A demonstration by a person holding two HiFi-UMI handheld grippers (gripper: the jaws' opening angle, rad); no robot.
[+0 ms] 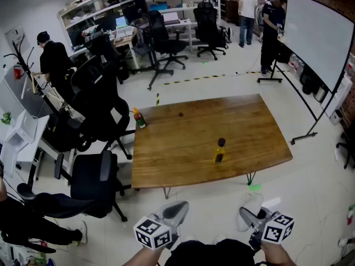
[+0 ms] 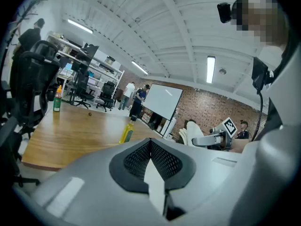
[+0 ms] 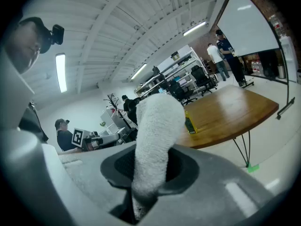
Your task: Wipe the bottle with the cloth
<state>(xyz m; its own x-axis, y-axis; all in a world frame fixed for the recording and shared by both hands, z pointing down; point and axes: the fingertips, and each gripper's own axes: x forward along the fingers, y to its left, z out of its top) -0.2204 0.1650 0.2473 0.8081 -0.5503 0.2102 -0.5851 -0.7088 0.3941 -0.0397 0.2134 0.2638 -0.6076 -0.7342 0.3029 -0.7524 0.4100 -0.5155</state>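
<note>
Nearest the camera, at the bottom edge of the head view, the person is holding both grippers side by side, short of the table and over the pale floor. The left gripper [image 1: 176, 210] is carrying nothing: in the left gripper view its 2 jaws are pressing together with no gap between the dark pads. The right gripper [image 3: 150, 166] is clamping a white fluffy cloth [image 3: 154, 135], which is bulging up out of the jaws in a thick roll and is blocking part of that view.

Beyond them, the wooden table [image 1: 183, 148] is standing on thin metal legs. The bottle [image 1: 220, 151], yellow with a dark cap, is standing upright near the table's front edge, right of centre, well apart from both grippers and touching neither. Further back, a second bottle [image 1: 138, 118] with an orange cap is standing upright at the far left corner, and 1 small dark object [image 1: 181, 114], too small to identify, is lying near the far edge.

Black office chairs [image 1: 94, 182] are crowding the table's left side. On the right, a whiteboard [image 1: 316, 37] on a wheeled stand is running along the brick wall. At the far end, 2 people [image 1: 247, 7] are standing near the desks and shelves.
</note>
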